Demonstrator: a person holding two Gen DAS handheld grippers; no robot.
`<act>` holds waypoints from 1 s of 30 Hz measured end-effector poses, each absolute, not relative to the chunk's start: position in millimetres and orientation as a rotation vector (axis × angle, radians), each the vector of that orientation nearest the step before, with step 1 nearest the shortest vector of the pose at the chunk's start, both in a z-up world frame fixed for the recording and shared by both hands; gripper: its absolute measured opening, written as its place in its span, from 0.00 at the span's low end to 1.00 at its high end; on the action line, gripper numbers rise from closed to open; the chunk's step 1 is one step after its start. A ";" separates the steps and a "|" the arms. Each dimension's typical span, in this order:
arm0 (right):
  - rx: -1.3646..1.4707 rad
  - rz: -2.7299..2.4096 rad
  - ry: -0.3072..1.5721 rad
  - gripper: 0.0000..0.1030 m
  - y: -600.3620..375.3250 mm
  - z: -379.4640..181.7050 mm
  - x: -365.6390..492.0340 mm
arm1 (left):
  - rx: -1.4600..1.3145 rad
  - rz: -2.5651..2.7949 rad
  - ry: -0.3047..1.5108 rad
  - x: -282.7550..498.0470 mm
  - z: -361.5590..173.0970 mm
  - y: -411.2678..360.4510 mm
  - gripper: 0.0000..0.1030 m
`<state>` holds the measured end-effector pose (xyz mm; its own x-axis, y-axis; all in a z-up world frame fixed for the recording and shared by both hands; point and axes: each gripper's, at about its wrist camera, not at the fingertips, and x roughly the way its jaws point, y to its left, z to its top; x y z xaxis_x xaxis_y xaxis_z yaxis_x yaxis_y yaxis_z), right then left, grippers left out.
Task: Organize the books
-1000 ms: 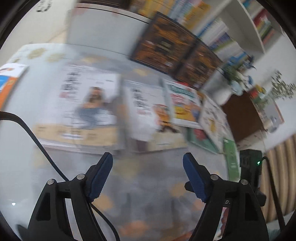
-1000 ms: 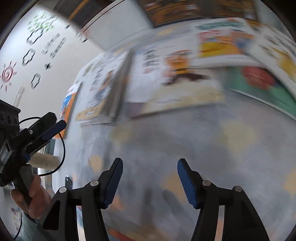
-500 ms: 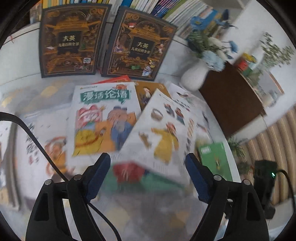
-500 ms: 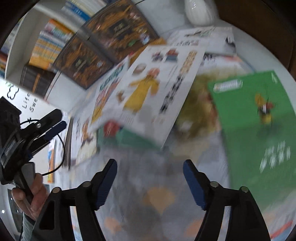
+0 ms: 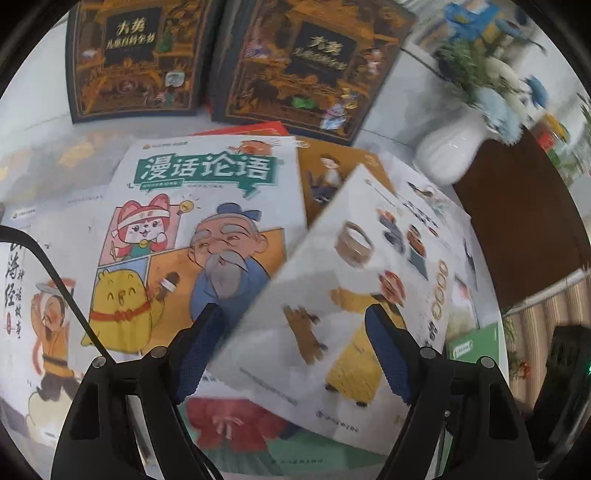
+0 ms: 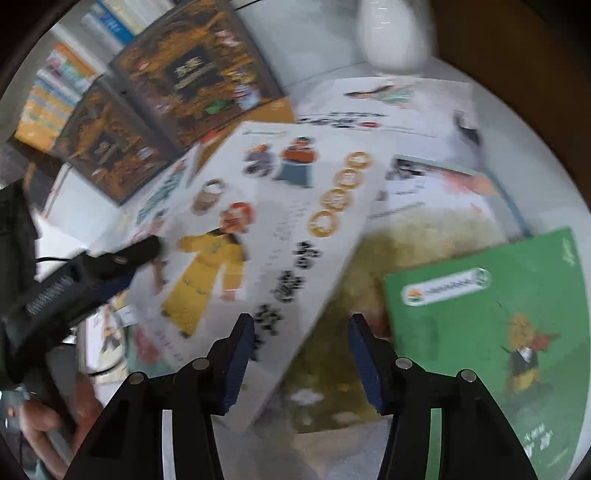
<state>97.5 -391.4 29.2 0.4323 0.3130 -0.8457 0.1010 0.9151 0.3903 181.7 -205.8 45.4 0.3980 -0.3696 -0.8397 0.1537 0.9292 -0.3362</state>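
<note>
Several thin picture books lie overlapping on the table. A white book with a yellow-robed figure (image 5: 351, 302) (image 6: 258, 236) lies on top, tilted. To its left lies a comic book with a green title banner (image 5: 192, 236). A green book (image 6: 491, 325) lies at the right. My left gripper (image 5: 295, 347) is open and empty, just above the white book's near edge. My right gripper (image 6: 301, 354) is open and empty, over the white book's corner and a yellowish book (image 6: 388, 280). The left gripper also shows in the right wrist view (image 6: 110, 269).
Two dark ornate boxed books (image 5: 133, 55) (image 5: 306, 62) lean against the back wall under shelves of books (image 6: 55, 96). A white vase (image 5: 447, 147) (image 6: 395, 33) with flowers stands at the back right beside a dark brown cabinet (image 5: 517, 229).
Both grippers have swung right from the left books and moved in closer over the white yellow-robed book. Both jaws have stayed open.
</note>
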 end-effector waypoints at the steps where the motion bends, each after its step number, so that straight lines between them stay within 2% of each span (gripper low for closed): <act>1: 0.394 0.152 1.132 0.53 -386.6 30.3 97.0 | -0.216 -0.338 1.117 178.0 46.4 -206.6 0.74; 4: 0.316 0.147 1.139 0.53 -379.6 30.4 87.8 | -0.236 -0.363 1.112 154.4 54.9 -200.9 0.74; 9: 0.393 0.255 1.192 0.53 -376.6 28.4 52.8 | -0.287 -0.368 1.103 84.4 62.5 -174.5 0.74; 15: 0.205 0.389 1.286 0.53 -334.5 20.7 -19.7 | -0.358 -0.350 1.176 -26.8 45.7 -143.2 0.74; 19: 0.058 0.452 1.284 0.53 -319.1 17.0 -61.2 | -0.440 -0.316 1.211 -79.4 33.4 -129.4 0.73; 23: 0.067 0.437 1.288 0.52 -325.4 20.5 -78.7 | -0.480 -0.210 1.196 -99.1 26.3 -121.2 0.62; 24: 0.081 0.432 1.285 0.50 -330.1 20.7 -81.4 | -0.476 -0.185 1.196 -99.7 24.5 -120.7 0.51; 25: 0.094 0.418 1.284 0.49 -333.7 18.7 -83.6 | -0.478 -0.159 1.204 -98.5 21.8 -119.2 0.47; 26: 0.093 0.405 1.288 0.43 -335.3 15.8 -85.8 | -0.484 -0.154 1.208 -97.4 20.0 -118.2 0.43; 27: 0.087 0.400 1.288 0.38 -334.8 14.8 -89.6 | -0.489 -0.152 1.207 -95.8 18.4 -116.9 0.42; 30: 0.076 0.427 1.274 0.37 -330.1 15.7 -95.4 | -0.451 -0.165 1.217 -92.1 15.7 -122.4 0.42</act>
